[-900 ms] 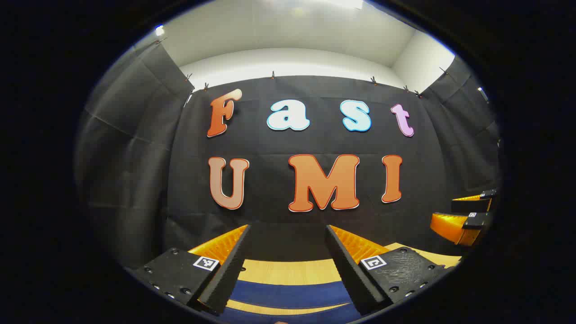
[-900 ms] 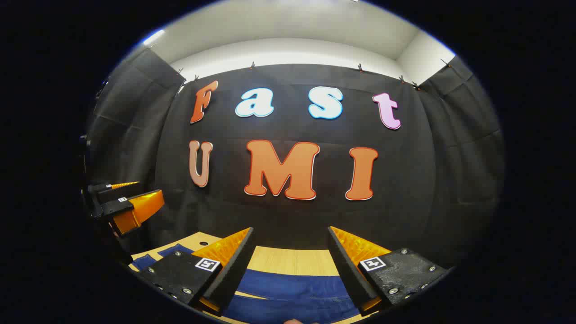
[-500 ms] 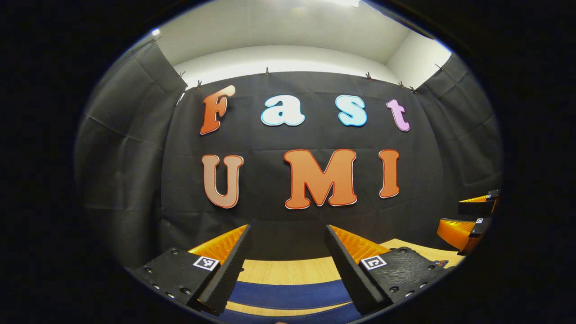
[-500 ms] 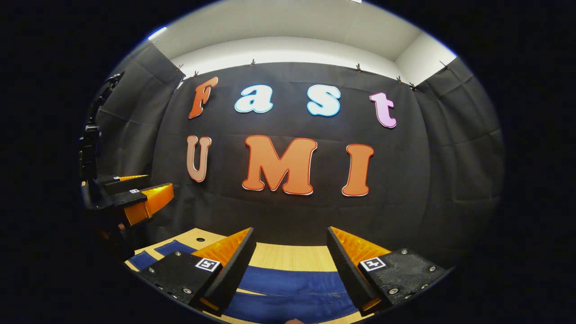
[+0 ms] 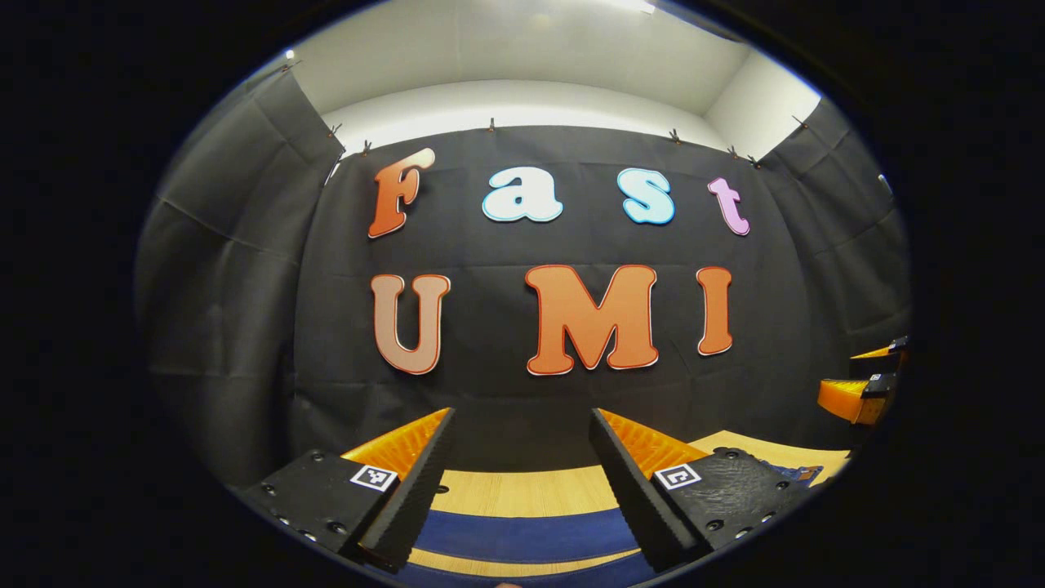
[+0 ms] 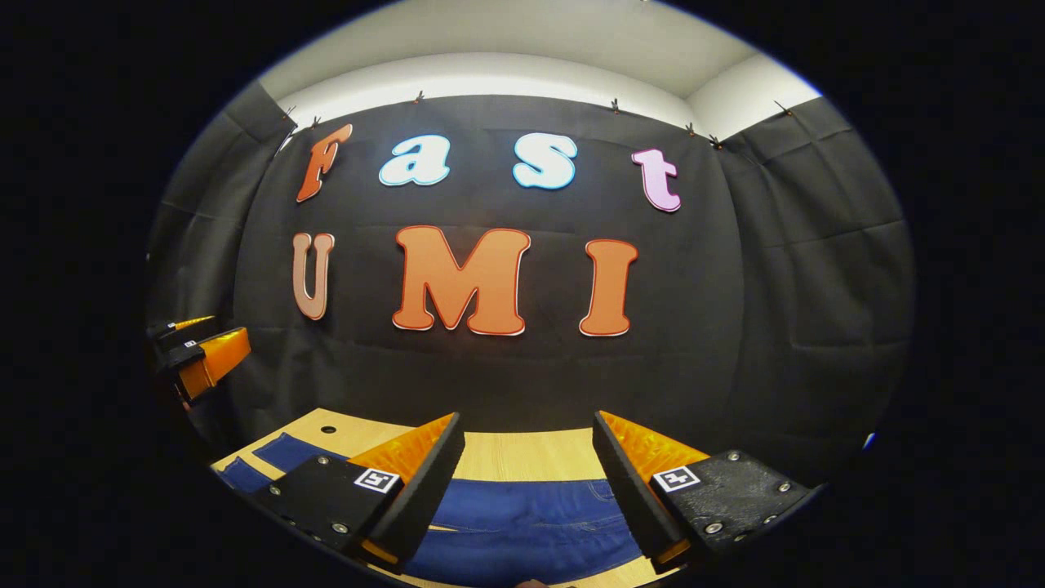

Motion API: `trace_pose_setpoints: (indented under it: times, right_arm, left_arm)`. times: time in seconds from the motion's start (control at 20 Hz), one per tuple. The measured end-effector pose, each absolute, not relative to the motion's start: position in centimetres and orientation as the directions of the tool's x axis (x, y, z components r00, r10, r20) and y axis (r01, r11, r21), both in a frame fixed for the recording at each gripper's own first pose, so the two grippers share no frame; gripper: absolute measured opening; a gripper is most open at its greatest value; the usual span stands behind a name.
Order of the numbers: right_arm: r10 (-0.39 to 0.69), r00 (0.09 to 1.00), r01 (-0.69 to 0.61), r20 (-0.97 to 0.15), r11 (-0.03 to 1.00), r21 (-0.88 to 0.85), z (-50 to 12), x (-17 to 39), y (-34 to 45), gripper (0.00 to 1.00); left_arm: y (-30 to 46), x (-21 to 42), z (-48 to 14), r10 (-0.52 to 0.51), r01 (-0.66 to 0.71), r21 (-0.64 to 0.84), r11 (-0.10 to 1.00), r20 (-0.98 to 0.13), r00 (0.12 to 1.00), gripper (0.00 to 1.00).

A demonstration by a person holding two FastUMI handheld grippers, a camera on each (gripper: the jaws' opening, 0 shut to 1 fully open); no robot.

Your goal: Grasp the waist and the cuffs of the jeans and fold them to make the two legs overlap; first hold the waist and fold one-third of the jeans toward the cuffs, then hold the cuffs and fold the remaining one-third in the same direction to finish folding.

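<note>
Since the earlier frames the right gripper view has tipped down and swung, so more of the jeans (image 6: 522, 523) and the tabletop (image 6: 522, 465) shows at its bottom edge, and the left gripper (image 6: 200, 359) at its far left sits lower and nearer the edge than before. The left gripper view has hardly shifted; in it the right gripper (image 5: 861, 384) has slid further toward the right edge.

Both grippers are released, fingers spread wide with nothing between them. In the left gripper view the left gripper (image 5: 522, 482) hangs above the tabletop (image 5: 522, 490), and a blue band of the jeans (image 5: 526, 535) runs left to right across the wood below its fingertips, with bare wood on the near and far side of the band. A small piece of denim also peeks out at the right, behind the right finger.

In the right gripper view the right gripper (image 6: 526, 490) is over a broader spread of blue denim with stitched seams, lying flat on the tabletop. Another strip of the jeans reaches toward the left, near a small dark hole (image 6: 328, 429) in the wood. Neither gripper touches the cloth.
</note>
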State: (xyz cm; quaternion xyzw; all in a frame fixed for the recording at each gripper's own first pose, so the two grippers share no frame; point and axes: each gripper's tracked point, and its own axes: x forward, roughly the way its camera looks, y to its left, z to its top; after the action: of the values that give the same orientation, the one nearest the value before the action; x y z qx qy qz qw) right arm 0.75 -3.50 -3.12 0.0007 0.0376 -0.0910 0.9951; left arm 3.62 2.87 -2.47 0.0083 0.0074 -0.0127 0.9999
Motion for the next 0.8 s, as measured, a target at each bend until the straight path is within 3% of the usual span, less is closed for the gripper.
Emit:
trace_pose_setpoints:
  times: [0.2,0.55,0.8]
  right_arm:
    - [-0.178,0.981,0.176,-0.082,0.984,-0.024,-3.7,1.3,-4.7,0.97]
    - [-0.277,0.939,0.267,-0.205,0.961,-0.074,-8.4,1.1,-11.3,0.97]
    - [-0.245,0.9,0.262,-0.36,0.965,-0.003,-13.8,1.1,-12.1,0.97]
  left_arm:
    - [3.1,4.2,-3.7,-0.007,0.008,0.028,1.0,-0.044,0.999,1.0]
    - [6.2,2.9,-8.1,0.065,-0.052,0.084,0.995,-0.161,0.985,0.99]
    - [10.4,0.6,-13.9,0.174,-0.165,0.057,0.985,-0.342,0.924,0.99]
